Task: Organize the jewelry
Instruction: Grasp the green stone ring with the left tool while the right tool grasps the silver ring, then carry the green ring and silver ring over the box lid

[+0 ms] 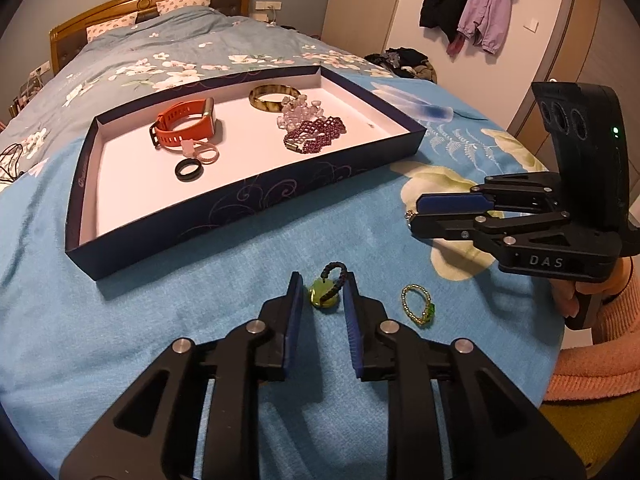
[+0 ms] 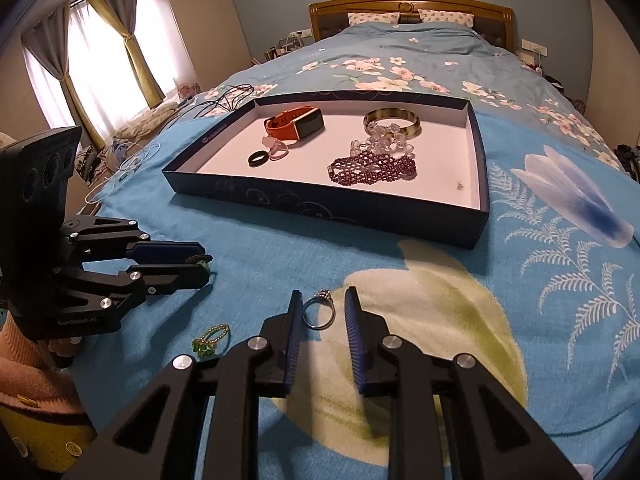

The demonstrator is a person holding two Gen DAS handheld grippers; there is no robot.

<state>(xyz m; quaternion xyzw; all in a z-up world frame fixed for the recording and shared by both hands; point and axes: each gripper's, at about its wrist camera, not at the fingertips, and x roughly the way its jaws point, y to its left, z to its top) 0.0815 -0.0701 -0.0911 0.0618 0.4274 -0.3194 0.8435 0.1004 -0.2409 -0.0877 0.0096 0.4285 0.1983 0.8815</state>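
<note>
Left wrist view: parted left gripper (image 1: 320, 296) straddles the corded green pendant (image 1: 325, 294), parted right gripper (image 2: 320, 312) brackets the silver ring (image 2: 319, 313), both pieces lying on the blanket (image 1: 200, 320), presumably bound for the tray (image 1: 256, 192).

Home bedroom: quilted bed (image 2: 420, 60), curtained window (image 2: 100, 60), hanging jackets (image 1: 472, 4).

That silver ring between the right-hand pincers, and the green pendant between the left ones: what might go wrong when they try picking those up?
The silver ring lies flat on the soft blanket between the open right gripper, so the fingers may close over it or press it into the fabric. The green pendant inside the open left gripper could dangle by its black cord and slip. The beaded ring nearby might get nudged.
</note>
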